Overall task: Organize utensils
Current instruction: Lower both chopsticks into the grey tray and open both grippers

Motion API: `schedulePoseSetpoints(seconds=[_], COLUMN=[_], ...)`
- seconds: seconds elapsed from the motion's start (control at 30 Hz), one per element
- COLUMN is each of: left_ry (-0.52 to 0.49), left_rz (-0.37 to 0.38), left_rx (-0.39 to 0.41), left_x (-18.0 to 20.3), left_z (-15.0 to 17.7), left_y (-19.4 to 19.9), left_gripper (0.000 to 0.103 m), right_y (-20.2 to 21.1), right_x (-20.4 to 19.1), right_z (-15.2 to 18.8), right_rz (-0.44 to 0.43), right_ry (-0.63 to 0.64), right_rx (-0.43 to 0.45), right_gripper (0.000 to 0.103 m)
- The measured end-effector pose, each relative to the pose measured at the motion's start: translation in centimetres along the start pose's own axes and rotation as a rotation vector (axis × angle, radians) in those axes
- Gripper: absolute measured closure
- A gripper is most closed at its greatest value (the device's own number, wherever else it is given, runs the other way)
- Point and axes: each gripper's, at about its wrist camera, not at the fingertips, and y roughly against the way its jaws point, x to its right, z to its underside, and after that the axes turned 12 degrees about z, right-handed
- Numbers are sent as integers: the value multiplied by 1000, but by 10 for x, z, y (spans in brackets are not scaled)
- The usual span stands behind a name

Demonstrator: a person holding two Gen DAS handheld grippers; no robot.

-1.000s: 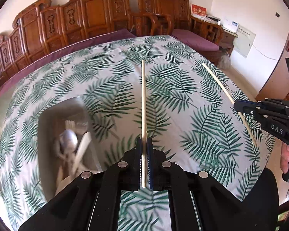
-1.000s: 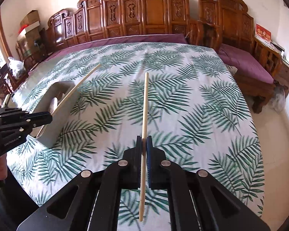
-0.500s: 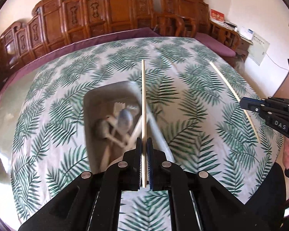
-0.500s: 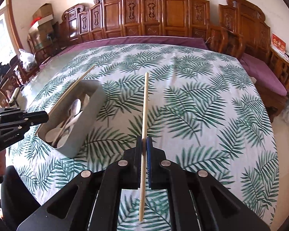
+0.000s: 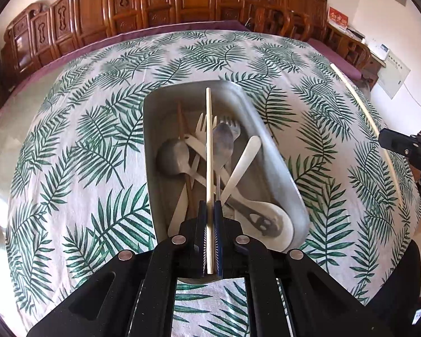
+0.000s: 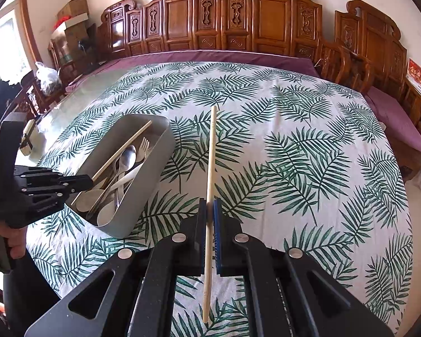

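On my left wrist view, the left gripper [image 5: 210, 219] is clamped narrow on a pale chopstick [image 5: 208, 151], its long axis running straight out along the fingers. The grey tray [image 5: 278, 165] lies directly beneath, lengthwise nearly in line with the stick, already holding spoons and forks [image 5: 210, 151]. So I judge this hand the nearer one; the stick should drop along the tray's length.

On my right wrist view, the right gripper [image 6: 210, 224] pinches a second chopstick [image 6: 211, 174] over bare tablecloth [image 6: 308, 146] near the table's middle. The tray [image 6: 151, 174] sits off to its left, toward the table's left edge, angled across this stick's axis, so I'd expect to need a turn
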Motion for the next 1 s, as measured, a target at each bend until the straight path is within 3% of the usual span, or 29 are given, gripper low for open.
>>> schedulePoseSetpoints(seconds=[0.33, 0.63, 0.8, 0.83, 0.9, 1.0], left_ry=[45, 34, 28, 29, 32, 43], left_rz=[4, 14, -8, -12, -20, -27], left_rx=[2, 47, 73, 77, 95, 102], left_x=[-12, -17, -27, -29, -34, -42], left_z=[-1, -8, -11, -11, -10, -10], left_y=[-5, 16, 32, 34, 42, 48], left_gripper=[97, 77, 75, 66, 57, 56], right_y=[-10, -15, -20, -21, -23, -27], right_x=[-15, -40, -60, -65, -73, -88], right_z=[-4, -17, -30, -34, -40, -48], right_rz=[-15, -43, -74, -82, -98, -122], right_ry=[15, 39, 50, 51, 53, 55], right_rx=[-13, -11, -4, -1, 4, 7], right_gripper=[97, 97, 97, 97, 97, 97])
